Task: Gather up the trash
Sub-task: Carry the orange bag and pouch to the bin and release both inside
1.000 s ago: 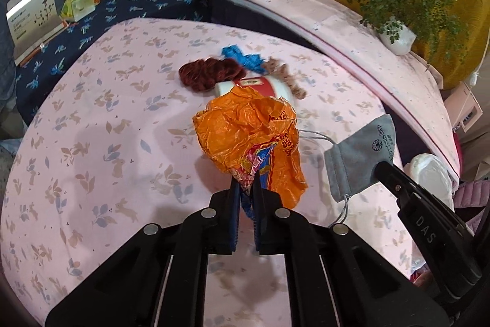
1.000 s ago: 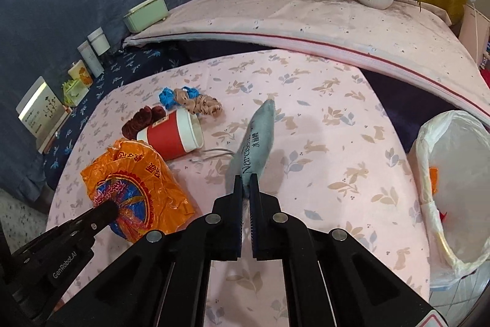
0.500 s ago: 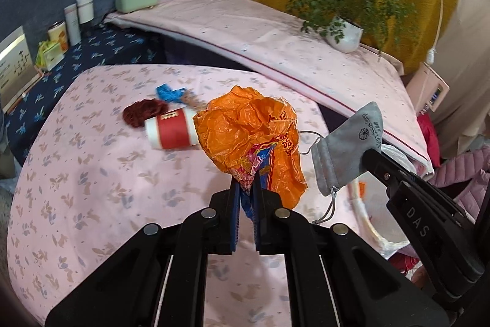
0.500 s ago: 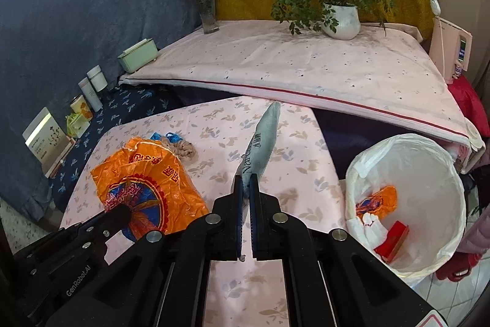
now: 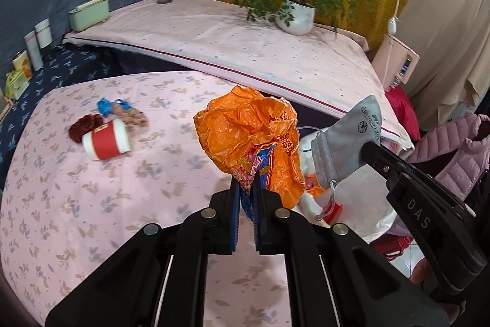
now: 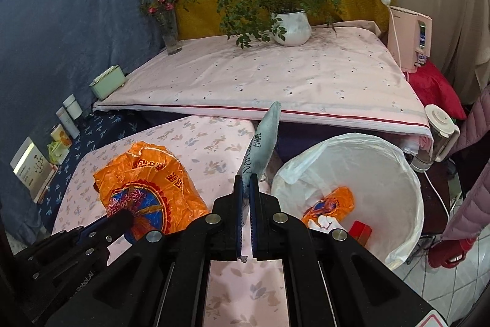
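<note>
My left gripper (image 5: 246, 189) is shut on a crumpled orange plastic bag (image 5: 248, 137) and holds it above the table's right edge; the bag also shows in the right wrist view (image 6: 147, 189). My right gripper (image 6: 246, 183) is shut on a grey drawstring pouch (image 6: 263, 140), also visible in the left wrist view (image 5: 346, 140), held up beside the trash bin. The white-lined trash bin (image 6: 398, 167) stands at the right of the table, with an orange wrapper (image 6: 330, 203) and a red item inside. A red paper cup (image 5: 105, 140) lies on its side on the table.
The pink floral table (image 5: 92, 204) also holds a dark red scrunchie (image 5: 82, 126), a blue one (image 5: 104, 106) and a beige one (image 5: 131, 115). Behind is a raised pink surface with a potted plant (image 6: 291, 26) and vase (image 6: 168, 32). A pink jacket (image 5: 453, 149) hangs right.
Both grippers have moved right and up with their loads, from over the table toward the trash bin, which has come fully into view. The cup and scrunchies stay on the table.
</note>
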Demonstrator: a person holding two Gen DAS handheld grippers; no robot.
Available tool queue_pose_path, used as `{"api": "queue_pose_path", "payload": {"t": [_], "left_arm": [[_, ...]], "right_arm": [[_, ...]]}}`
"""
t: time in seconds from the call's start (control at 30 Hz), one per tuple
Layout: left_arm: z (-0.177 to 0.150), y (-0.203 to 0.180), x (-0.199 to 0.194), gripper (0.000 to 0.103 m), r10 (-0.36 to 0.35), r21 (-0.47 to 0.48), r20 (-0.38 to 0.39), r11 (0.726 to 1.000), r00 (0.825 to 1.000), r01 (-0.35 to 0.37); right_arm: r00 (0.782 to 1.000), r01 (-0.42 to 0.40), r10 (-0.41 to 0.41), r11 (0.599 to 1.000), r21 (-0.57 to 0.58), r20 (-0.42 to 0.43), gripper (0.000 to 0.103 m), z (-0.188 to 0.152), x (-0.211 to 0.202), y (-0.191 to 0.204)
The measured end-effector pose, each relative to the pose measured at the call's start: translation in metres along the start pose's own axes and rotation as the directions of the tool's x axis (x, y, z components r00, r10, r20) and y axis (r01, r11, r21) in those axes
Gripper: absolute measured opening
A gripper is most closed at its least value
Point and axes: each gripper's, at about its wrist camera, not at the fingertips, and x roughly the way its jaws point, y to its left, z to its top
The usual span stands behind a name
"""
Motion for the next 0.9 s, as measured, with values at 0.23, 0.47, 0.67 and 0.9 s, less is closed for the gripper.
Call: {"api": "queue_pose_path", "payload": {"t": [0.23,0.47,0.67,0.9], "left_arm": [[0.004,-0.046,0.023,0.007,-0.082,0.043,-0.043,0.996,0.996,0.084],[0.007,-0.091,0.047,0.008,-0.148,0.08,-0.083,0.985,0.986,0.154],[0.005,-0.103,0.061,0.039,-0.142,0.072,-0.09,0.986,0.986,0.148],[0.001,-0.09,0.066,0.039,-0.093,0.061,-0.088,0.993,0.992,0.098]], "right_arm": [[0.998,0.059,-0.06,0.996,0.063,0.01,0.004,0.003,-0.003,-0.051],[0.993,0.115,-0.117,0.989,0.096,0.01,0.004,0.004,-0.004,-0.087],[0.991,0.135,-0.137,0.984,0.119,0.004,0.004,0.002,-0.002,-0.107],[0.991,0.131,-0.131,0.984,0.119,-0.009,0.004,0.001,0.006,-0.112]]}}
